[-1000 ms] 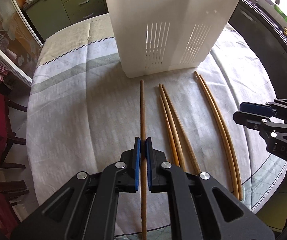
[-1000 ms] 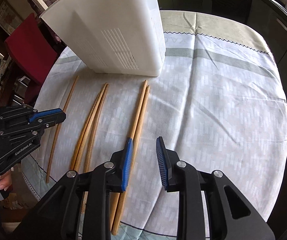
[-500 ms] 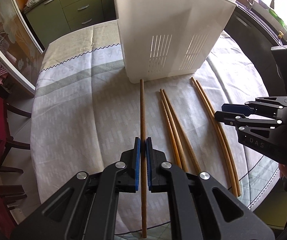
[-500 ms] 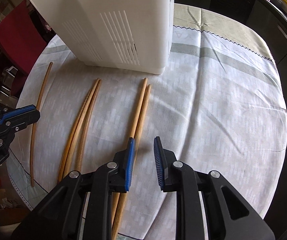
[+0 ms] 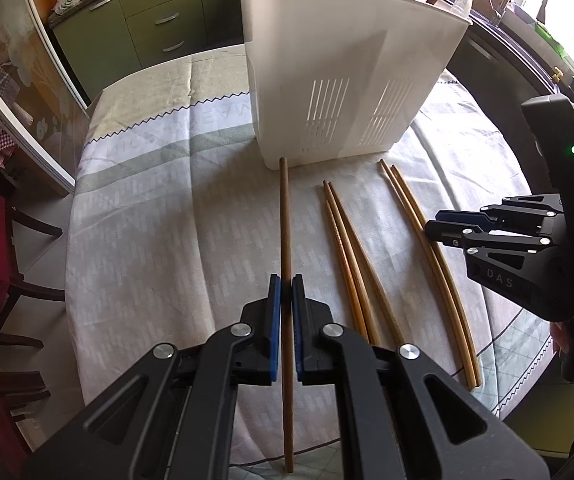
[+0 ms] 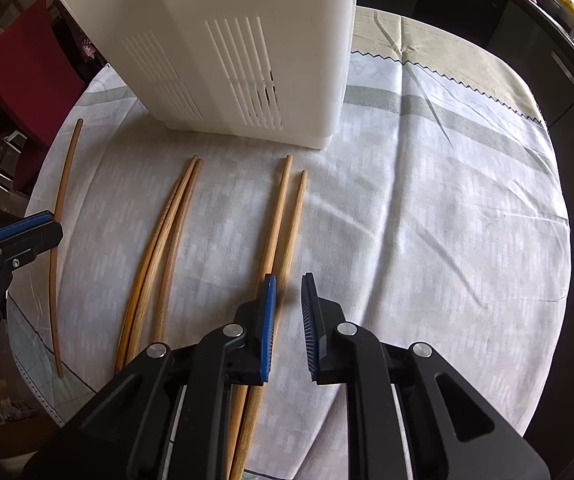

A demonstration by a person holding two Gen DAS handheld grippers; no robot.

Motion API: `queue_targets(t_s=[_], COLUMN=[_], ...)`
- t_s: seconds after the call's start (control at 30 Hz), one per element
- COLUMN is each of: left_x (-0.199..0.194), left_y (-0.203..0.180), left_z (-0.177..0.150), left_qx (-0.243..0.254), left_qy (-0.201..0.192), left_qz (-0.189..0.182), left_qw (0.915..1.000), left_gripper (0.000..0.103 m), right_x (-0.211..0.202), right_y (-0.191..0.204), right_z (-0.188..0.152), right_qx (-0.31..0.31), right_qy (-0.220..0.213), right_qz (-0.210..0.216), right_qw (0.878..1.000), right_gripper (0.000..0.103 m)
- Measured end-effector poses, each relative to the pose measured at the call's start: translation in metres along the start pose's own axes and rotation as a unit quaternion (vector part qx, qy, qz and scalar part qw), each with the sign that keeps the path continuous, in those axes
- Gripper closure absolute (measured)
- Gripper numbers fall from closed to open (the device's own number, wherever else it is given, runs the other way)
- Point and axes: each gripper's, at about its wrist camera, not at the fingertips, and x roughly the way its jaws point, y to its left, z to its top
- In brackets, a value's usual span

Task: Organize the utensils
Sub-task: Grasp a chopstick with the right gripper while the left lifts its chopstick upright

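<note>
Left tongs (image 5: 285,292) clamp a dark chopstick (image 5: 285,220) lying on the table (image 5: 147,240) before the white caddy (image 5: 347,72); it may pivot when lifted. Right tongs (image 6: 289,300) are closing, nothing between them yet; the pale pair (image 6: 283,220) lies just left and may be missed

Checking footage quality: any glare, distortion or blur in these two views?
Left wrist view: blown-out window glare top right, fisheye bends the chopsticks, picture sharp. Right wrist view: even light, white holder bright but readable, edges curved, dark corners.
</note>
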Motion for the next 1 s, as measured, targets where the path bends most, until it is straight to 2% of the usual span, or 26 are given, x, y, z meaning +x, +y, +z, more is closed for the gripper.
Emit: queue_targets(t_s=[0.23,0.43,0.6,0.77,1.0], left_x=[-0.002,-0.007,-0.017,-0.038,-0.074], left_y=[-0.001,-0.001,-0.001,0.001,0.002], left_z=[0.000,0.000,0.001,0.001,-0.006], left_qx=[0.001,0.000,0.000,0.001,0.003], left_qy=[-0.003,-0.009,-0.019,-0.041,-0.080], left_qz=[-0.001,-0.002,-0.002,-0.004,-0.001], left_qw=[1.0000,1.0000,0.9998,0.9991,0.9968], left_gripper=[0.097,0.097,0.097,0.097,0.097], right_x=[0.010,0.009,-0.022,-0.068,-0.124], right_y=[0.009,0.009,-0.010,-0.021,-0.018], right_z=[0.010,0.013,0.008,0.001,-0.020], right_qx=[-0.002,0.009,0.018,0.021,0.007], right_qy=[0.007,-0.009,-0.038,-0.088,-0.150], right_qz=[0.000,-0.003,0.025,0.047,0.052], right_qw=[1.000,1.000,0.999,0.995,0.987], right_gripper=[0.089,0.096,0.096,0.096,0.096])
